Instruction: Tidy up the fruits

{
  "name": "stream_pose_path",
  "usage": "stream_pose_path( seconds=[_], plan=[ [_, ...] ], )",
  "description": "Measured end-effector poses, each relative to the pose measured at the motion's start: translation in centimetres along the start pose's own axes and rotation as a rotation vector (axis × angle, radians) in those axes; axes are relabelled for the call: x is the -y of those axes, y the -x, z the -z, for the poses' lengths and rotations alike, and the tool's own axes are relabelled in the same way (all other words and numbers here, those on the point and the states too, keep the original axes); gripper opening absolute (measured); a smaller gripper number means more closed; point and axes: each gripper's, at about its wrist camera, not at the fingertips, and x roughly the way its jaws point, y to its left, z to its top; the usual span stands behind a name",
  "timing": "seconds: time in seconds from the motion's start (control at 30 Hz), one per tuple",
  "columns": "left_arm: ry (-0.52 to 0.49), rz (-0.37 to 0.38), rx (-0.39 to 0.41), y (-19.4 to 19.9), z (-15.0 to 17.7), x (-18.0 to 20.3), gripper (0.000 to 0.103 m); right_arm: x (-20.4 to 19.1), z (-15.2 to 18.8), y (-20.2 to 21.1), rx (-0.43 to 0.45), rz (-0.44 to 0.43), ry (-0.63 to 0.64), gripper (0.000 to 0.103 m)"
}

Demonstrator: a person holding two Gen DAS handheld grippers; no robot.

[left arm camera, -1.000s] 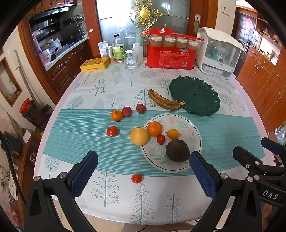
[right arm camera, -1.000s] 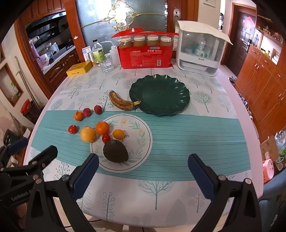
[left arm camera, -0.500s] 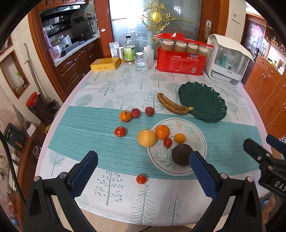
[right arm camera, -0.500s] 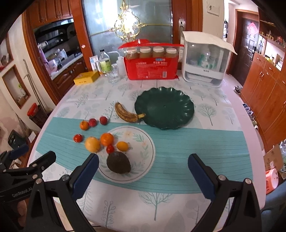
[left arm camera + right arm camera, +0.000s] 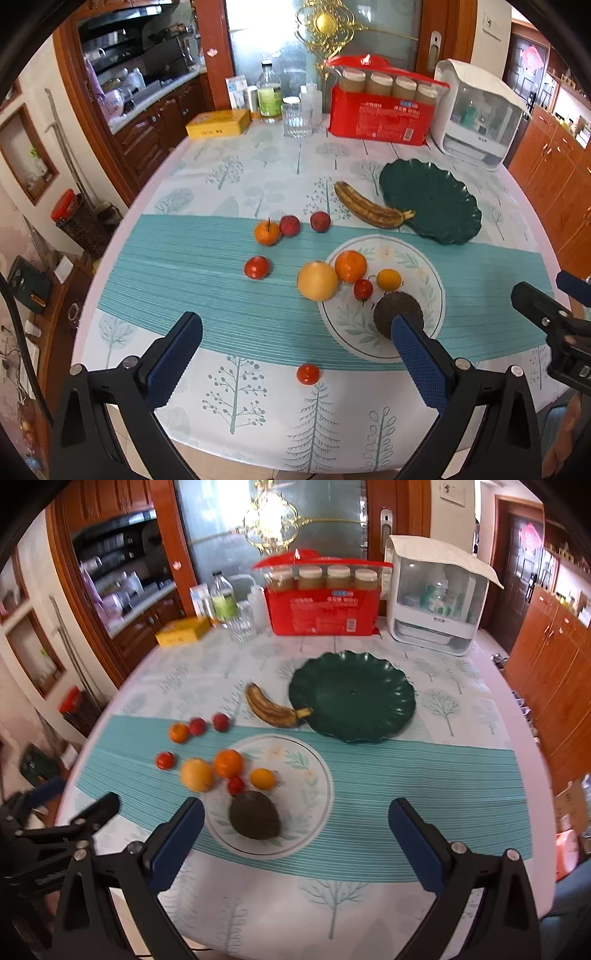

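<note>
A white leaf-patterned plate point(image 5: 428, 266) point(image 5: 310, 760) holds an orange point(image 5: 350, 266), a small yellow fruit point(image 5: 388, 279), a small red fruit point(image 5: 363, 289) and a dark avocado point(image 5: 397, 315) point(image 5: 254, 815). A pale grapefruit point(image 5: 317, 281) sits at its left rim. Several small red and orange fruits lie on the cloth to the left, one red fruit point(image 5: 307, 373) near the front. A spotted banana point(image 5: 369, 211) point(image 5: 275, 709) lies beside an empty green plate point(image 5: 432, 199) point(image 5: 352, 701). My left gripper point(image 5: 295, 354) is open above the front edge. My right gripper point(image 5: 295, 834) is open, near the white plate.
At the back stand a red pack of jars point(image 5: 382, 110), a white appliance point(image 5: 476, 114), a glass point(image 5: 295, 118), bottles point(image 5: 269, 96) and a yellow box point(image 5: 218, 123). The round table point(image 5: 122, 236) drops off at left and front. Wooden cabinets point(image 5: 554, 672) line the right.
Both grippers have lifted and pulled back slightly, so the table looks farther away. The jaws stay open. No fruit has moved.
</note>
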Motion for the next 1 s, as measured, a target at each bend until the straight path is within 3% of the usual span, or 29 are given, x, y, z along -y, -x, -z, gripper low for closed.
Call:
stream_pose_path(
  seconds=[0.43,0.7,0.9,1.0],
  plan=[
    [0.069,0.045,-0.143,-8.0,2.5,-3.4,0.102,-1.8,0.7,-6.4,-0.091,-0.002,0.063,0.100],
    [0.116,0.136,-0.263,-12.3,4.9,-4.8,0.095,-2.8,1.7,-10.9,-0.196,-0.051,0.109,0.088],
    [0.044,0.167,-0.320,-14.0,6.3,-3.5,0.090,-3.7,2.6,-12.7,-0.244,-0.096,0.153,0.087],
    [0.019,0.195,-0.349,-14.7,7.0,-2.6,0.081,-4.1,2.9,-13.3,-0.254,-0.106,0.172,0.087]
  ],
)
